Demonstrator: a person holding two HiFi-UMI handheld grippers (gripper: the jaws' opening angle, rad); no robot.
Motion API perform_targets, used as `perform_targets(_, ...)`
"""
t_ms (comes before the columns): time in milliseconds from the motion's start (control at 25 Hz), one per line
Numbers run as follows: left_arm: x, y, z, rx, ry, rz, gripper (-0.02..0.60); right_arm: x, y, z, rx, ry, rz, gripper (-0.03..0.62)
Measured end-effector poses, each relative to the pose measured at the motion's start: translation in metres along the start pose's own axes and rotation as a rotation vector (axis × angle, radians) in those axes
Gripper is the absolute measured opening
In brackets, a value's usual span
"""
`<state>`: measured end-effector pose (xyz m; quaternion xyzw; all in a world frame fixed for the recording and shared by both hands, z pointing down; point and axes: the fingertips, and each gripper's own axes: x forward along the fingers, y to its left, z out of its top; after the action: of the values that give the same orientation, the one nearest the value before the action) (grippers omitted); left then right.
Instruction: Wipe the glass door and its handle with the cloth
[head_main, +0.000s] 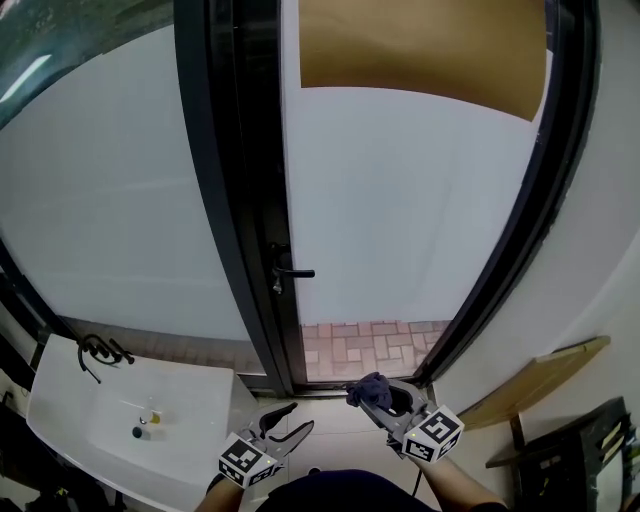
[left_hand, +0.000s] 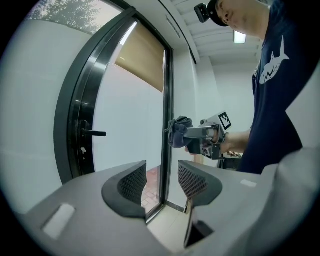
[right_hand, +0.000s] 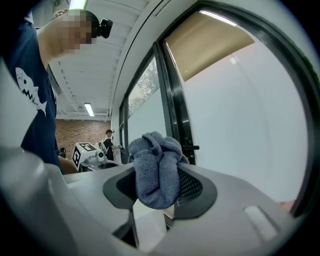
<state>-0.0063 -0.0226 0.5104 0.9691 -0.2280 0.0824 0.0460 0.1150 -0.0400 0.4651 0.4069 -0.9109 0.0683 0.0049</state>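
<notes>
A tall frosted glass door (head_main: 410, 200) in a black frame fills the head view ahead of me. Its black lever handle (head_main: 290, 272) sits on the frame's left side, also seen in the left gripper view as the handle (left_hand: 92, 133) and in the right gripper view as the handle (right_hand: 192, 147). My right gripper (head_main: 366, 392) is low, near the door's foot, shut on a bunched blue-grey cloth (right_hand: 157, 167). That cloth (left_hand: 178, 131) shows from the side too. My left gripper (head_main: 290, 418) hangs open and holds nothing, left of the right one.
A white washbasin (head_main: 130, 415) with a black tap (head_main: 95, 352) stands at lower left. A brown blind (head_main: 420, 45) covers the door's top. Wooden boards (head_main: 540, 378) lean by the right wall. Brick paving (head_main: 370, 345) shows through the clear strip at the bottom of the glass.
</notes>
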Motion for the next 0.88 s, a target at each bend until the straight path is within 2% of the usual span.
perform_targets(360,-0.015,0.046,0.000,0.002,-0.010,0.000,0.192,0.070,-0.022,0.042,-0.183,-0.005,-0.010,0.161)
perform_targets(640,-0.031,0.066,-0.013,-0.030,-0.024,0.046,0.192,0.132,-0.045,0.079,-0.344,0.023,0.003,0.161)
perform_targets(880,-0.037,0.082,-0.017,-0.030,-0.024,0.087,0.192,0.203,-0.053,0.118,-0.616,0.041,0.035,0.161)
